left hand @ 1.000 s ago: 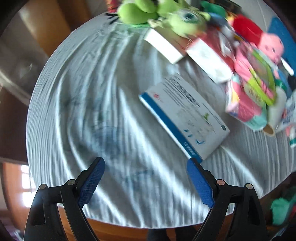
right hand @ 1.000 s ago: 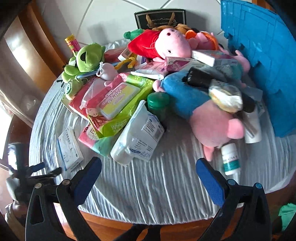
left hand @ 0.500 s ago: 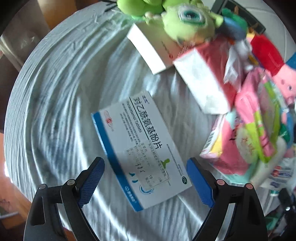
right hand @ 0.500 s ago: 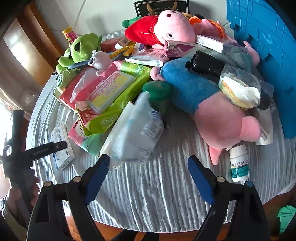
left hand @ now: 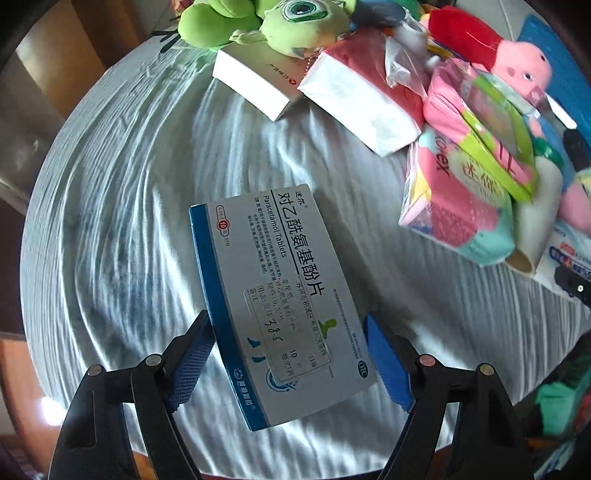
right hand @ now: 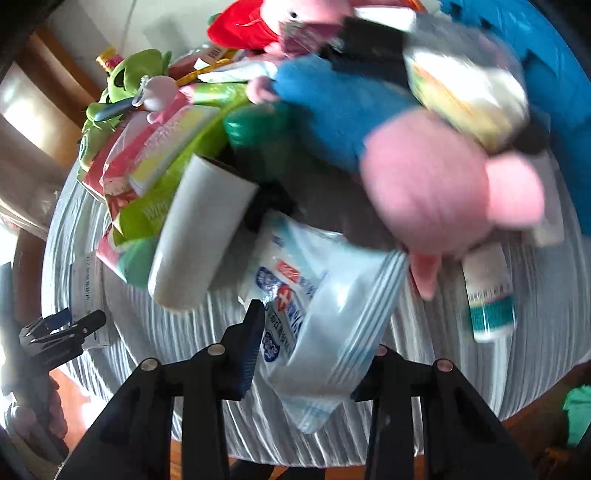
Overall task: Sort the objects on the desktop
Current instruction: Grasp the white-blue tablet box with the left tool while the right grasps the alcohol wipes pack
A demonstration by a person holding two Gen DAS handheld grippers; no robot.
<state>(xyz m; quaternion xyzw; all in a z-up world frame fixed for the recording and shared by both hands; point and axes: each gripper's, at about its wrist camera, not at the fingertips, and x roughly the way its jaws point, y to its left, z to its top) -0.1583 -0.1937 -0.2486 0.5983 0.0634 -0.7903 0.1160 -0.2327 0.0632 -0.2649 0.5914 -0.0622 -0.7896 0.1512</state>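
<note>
A white paracetamol tablet box [left hand: 280, 295] with a blue edge lies on the grey ribbed cloth [left hand: 129, 221]. My left gripper [left hand: 286, 318] points down over it. Its jaws are closing with the box between them, and both blue pads [left hand: 192, 354] touch the box's long sides. In the right wrist view, which is blurred, my right gripper [right hand: 317, 347] is shut on a clear white-and-blue zip bag [right hand: 325, 314]. Its right pad is hidden behind the bag. The left gripper [right hand: 62, 328] shows at that view's far left.
A heap fills the far side: green one-eyed plush [left hand: 295, 18], white carton [left hand: 255, 85], tissue packs [left hand: 362, 99], pink wipes packs [left hand: 454, 206]. By the bag lie a white roll [right hand: 199, 236], a blue-and-pink plush [right hand: 424, 177] and a small teal-labelled bottle [right hand: 487, 295]. A blue crate [right hand: 554, 74] stands at right.
My left gripper slid over the tablet box and its jaws narrowed onto it. My right gripper sank toward the pile and went from wide open to shut on the zip bag.
</note>
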